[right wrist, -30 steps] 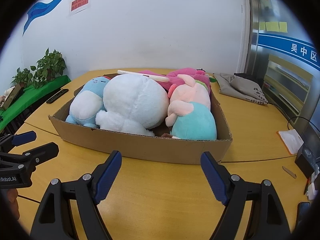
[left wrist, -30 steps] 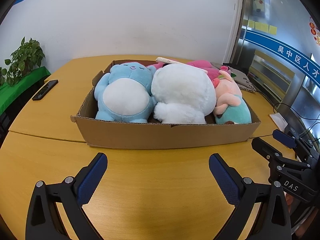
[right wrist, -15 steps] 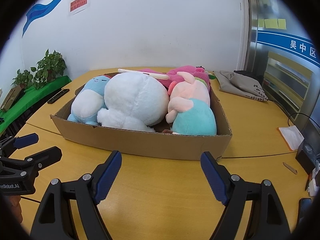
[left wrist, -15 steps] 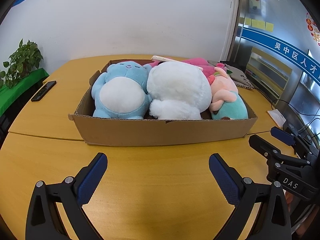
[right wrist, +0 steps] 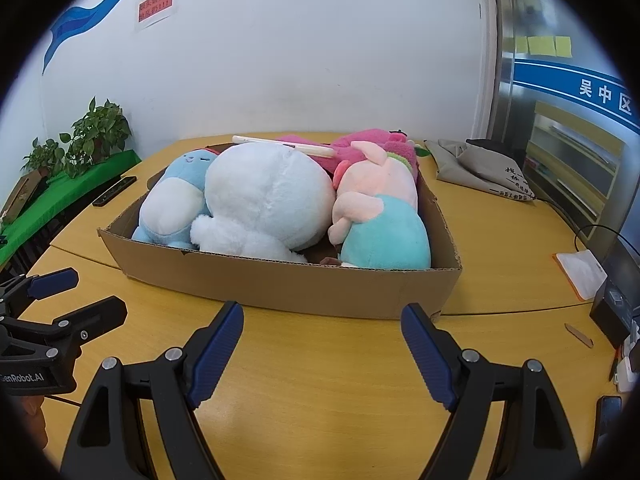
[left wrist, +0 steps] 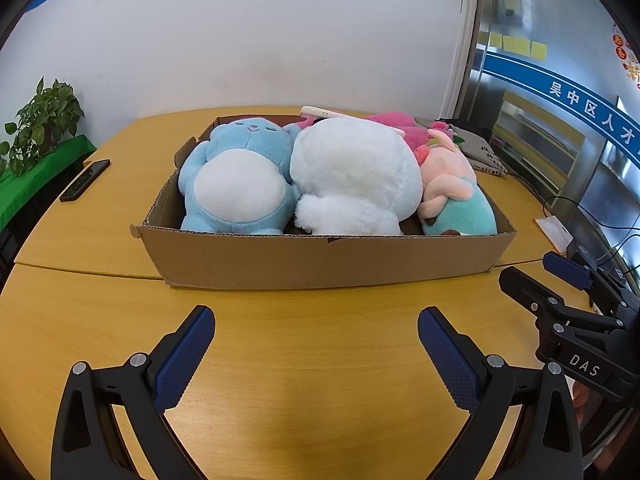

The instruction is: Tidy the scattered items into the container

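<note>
A cardboard box sits on the yellow wooden table. It holds a blue plush, a big white plush, a pink-and-teal plush and a magenta plush at the back. My left gripper is open and empty in front of the box. My right gripper is open and empty, also in front of the box. Each gripper shows at the edge of the other's view.
A black remote lies on the table to the left. A grey cloth bag lies at the back right. Potted plants stand on a green ledge at left. Cables and small devices sit at the right edge.
Both grippers have shifted slightly, so the box sits a little lower and nearer in both views. Nothing was grasped or released.
</note>
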Tool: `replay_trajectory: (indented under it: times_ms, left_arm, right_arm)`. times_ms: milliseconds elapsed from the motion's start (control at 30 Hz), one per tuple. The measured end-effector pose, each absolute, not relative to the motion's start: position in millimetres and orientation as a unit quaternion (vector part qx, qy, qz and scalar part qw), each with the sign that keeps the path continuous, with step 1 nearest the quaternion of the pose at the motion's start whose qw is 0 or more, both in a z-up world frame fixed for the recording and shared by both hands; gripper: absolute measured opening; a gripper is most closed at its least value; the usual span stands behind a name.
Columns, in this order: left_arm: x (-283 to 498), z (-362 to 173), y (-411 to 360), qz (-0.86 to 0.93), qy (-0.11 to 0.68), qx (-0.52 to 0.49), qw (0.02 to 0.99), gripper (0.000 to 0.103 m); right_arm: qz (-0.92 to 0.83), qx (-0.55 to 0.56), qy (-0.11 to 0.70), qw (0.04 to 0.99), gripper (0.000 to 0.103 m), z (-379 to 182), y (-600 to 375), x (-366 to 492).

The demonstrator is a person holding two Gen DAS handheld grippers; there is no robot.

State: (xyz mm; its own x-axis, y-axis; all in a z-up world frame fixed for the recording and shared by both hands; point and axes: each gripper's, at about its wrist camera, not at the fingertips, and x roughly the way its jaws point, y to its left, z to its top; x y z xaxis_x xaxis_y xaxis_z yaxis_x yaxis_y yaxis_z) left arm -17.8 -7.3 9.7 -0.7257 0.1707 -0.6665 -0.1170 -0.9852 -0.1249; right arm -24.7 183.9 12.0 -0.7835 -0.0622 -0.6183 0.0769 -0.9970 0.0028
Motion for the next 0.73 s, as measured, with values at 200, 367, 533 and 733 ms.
replay_trajectory:
  times_ms: [200,367,533,733]
  left_arm:
    - [-16.8,7.6,-7.5,0.931,-0.04,-0.356,0.064,0.103]
    - [-15.0,8.0,-9.9,0.937,-0.038,-0.346,0.039,0.103]
    - [-19.3,2.9,-10.0,0.93,-0.043,-0.361,0.044,0.103]
    - [-14.5,1.8,-0.1,0.932,-0.027,-0.357,0.054,0.103]
  right_arm:
    - [-0.943,0.331,0.011,0.038,0.081,9.1,183.1,-24.3]
    - [-0.944,0.328,0.01,0.036,0.081,8.9,185.6,-23.7]
    - [-0.946,0.322,0.008,0.041,0.081,8.6,185.2,-21.3]
    - [-0.944,0.327,0.006,0.04,0.081,5.9,185.5,-21.4]
